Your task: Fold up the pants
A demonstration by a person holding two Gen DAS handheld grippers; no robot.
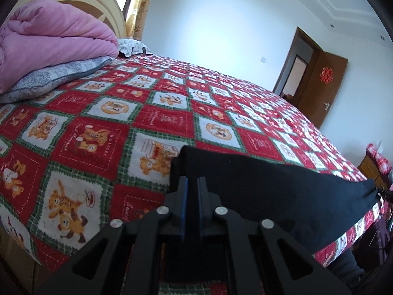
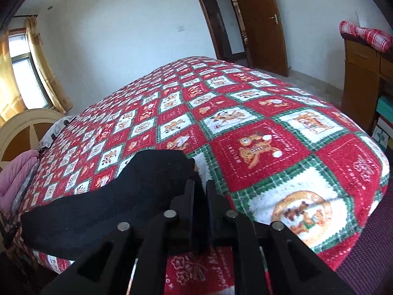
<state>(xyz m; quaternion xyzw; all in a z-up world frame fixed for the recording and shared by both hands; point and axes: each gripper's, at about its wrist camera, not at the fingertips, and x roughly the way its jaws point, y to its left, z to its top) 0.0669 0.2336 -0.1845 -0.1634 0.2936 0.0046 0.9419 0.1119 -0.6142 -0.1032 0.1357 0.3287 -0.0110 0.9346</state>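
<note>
Item: pants (image 1: 270, 186), black, one pair. They lie stretched along the near edge of the bed, on the bedspread (image 1: 103, 123), running from the left gripper (image 1: 192, 184) rightward, and, in the right wrist view, from the right gripper (image 2: 200, 186) leftward. The cloth (image 2: 110, 204) spans the gap between both tongs. It looks taut there, probably so that a fold can be carried over evenly.

Left gripper: jaws nearly together with a narrow slot between the blue pads (image 1: 183, 204); black fabric rises directly ahead of the tips and appears pinched at the garment's left end. Judged to be clamping the pants, though black on black makes the contact hard to read.

Right gripper: jaws likewise close, with dark cloth sitting in the slot between them; judged to be clamping the garment's right end, where the outline is irregular.

Surroundings, ahead of the tongs: red, white and green patchwork bedspread, flat. Far left of the left gripper: a pink quilt (image 1: 54, 36) stacked on a grey pillow (image 1: 56, 76), well apart from the work. Beyond the bed: a brown door (image 2: 260, 22).

Status: fold appears under way; both ends held, apparently for a lift and carry forward.
</note>
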